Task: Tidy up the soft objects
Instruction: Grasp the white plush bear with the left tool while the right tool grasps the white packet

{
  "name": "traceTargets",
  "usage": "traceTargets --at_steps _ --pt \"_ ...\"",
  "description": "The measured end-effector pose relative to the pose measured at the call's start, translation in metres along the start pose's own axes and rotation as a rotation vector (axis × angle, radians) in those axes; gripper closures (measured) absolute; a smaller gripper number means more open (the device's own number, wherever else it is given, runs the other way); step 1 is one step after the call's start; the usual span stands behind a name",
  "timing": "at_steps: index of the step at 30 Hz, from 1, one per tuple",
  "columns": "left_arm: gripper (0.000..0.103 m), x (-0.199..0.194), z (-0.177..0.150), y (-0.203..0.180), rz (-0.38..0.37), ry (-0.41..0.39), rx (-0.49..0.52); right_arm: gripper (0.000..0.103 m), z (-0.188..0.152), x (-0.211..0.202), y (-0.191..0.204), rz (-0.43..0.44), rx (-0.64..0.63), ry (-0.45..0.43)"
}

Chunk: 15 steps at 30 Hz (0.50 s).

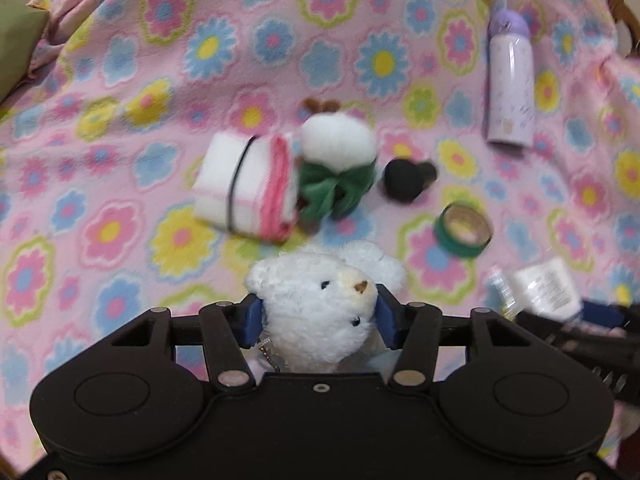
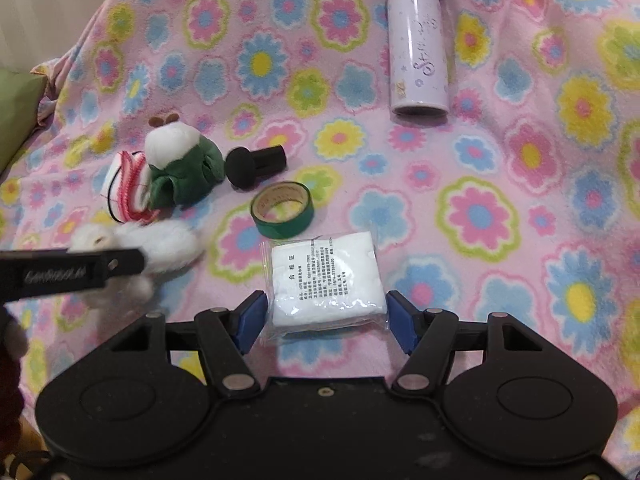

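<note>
A white teddy bear sits gripped between the blue pads of the left gripper, its jaws pressing both sides of the head, above a pink flowered blanket. The right gripper has its jaws spread wide around a white cloth sealed in a clear packet, pads just beside its edges, the packet lying flat. Farther back lie a folded white towel touching a white and green plush, a green tape roll and a lilac bottle.
</note>
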State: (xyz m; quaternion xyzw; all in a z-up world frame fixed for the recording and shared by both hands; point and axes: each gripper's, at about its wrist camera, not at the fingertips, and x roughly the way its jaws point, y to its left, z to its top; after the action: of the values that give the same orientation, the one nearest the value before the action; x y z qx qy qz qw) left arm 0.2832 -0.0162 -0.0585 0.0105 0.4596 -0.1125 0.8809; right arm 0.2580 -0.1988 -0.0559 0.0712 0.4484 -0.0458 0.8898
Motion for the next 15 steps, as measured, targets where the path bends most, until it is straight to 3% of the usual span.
traceTargets --at_steps 1,5,15 --pt "0.047 0.0 -0.003 0.002 0.01 0.007 -0.006 0.038 -0.001 0.0 -0.001 -0.004 0.002 0.003" --pt "0.019 0.005 -0.008 0.017 0.004 0.033 -0.091 0.037 -0.004 0.005 -0.003 -0.006 0.01 0.021" --pt "0.01 0.027 -0.005 0.002 0.027 0.039 -0.026 0.027 -0.001 0.019 0.002 -0.016 -0.011 0.018"
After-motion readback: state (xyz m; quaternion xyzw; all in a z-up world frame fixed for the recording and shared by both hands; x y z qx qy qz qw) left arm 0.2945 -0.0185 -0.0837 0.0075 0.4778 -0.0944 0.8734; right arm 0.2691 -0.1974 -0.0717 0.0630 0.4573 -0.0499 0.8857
